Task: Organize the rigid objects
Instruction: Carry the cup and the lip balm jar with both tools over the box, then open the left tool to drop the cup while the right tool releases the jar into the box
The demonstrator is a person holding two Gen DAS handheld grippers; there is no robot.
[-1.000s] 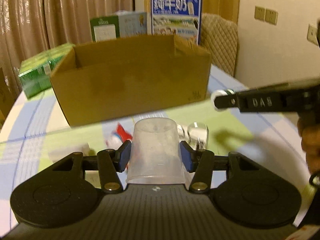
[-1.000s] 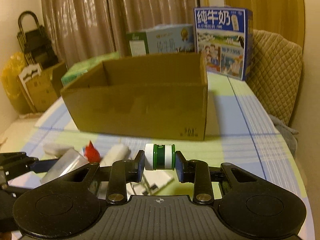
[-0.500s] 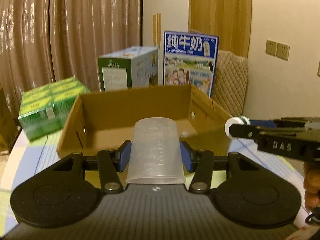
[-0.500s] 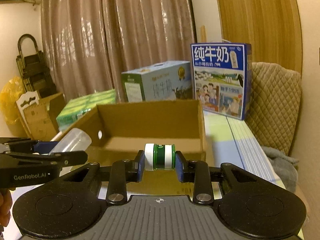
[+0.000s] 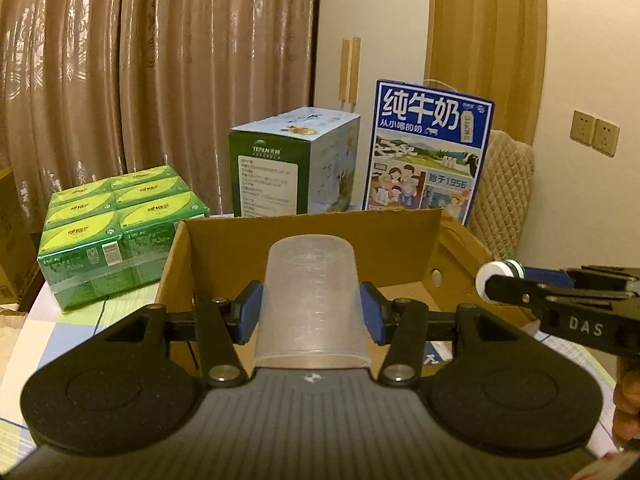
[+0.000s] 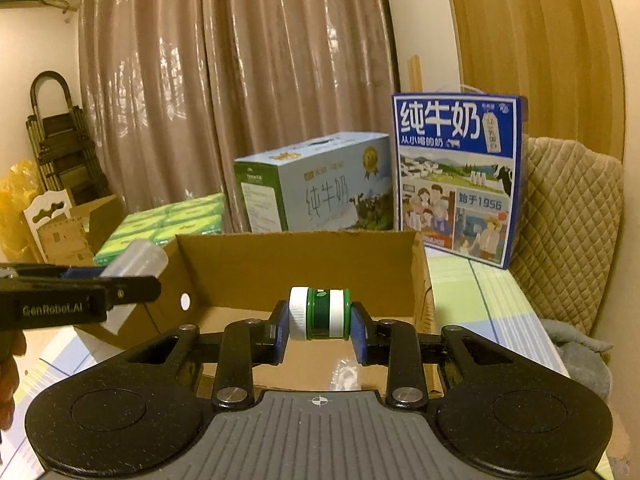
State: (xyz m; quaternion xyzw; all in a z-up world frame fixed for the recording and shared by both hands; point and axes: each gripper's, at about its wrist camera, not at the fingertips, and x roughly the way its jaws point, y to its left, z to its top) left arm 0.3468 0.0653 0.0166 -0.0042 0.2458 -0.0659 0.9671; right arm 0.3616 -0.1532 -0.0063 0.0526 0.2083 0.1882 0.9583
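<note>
My left gripper (image 5: 311, 312) is shut on a clear plastic measuring cup (image 5: 310, 300), held upside down over the near edge of the open cardboard box (image 5: 404, 236). My right gripper (image 6: 319, 322) is shut on a small green and white jar (image 6: 319, 313), held sideways above the same box (image 6: 296, 252). The right gripper and jar also show at the right of the left wrist view (image 5: 498, 274). The left gripper with the cup shows at the left of the right wrist view (image 6: 136, 258). A small clear item (image 6: 345, 376) lies on the box floor.
Behind the box stand a blue milk carton case (image 5: 428, 160), a green and light blue case (image 5: 292, 168) and a shrink-wrapped pack of green boxes (image 5: 120, 232). A quilted chair back (image 6: 568, 216) is at the right. Curtains hang behind the checked tablecloth (image 6: 496, 300).
Both grippers have risen from table level and moved forward over the box's opening, each keeping hold of its object. The loose items on the table have dropped out of view.
</note>
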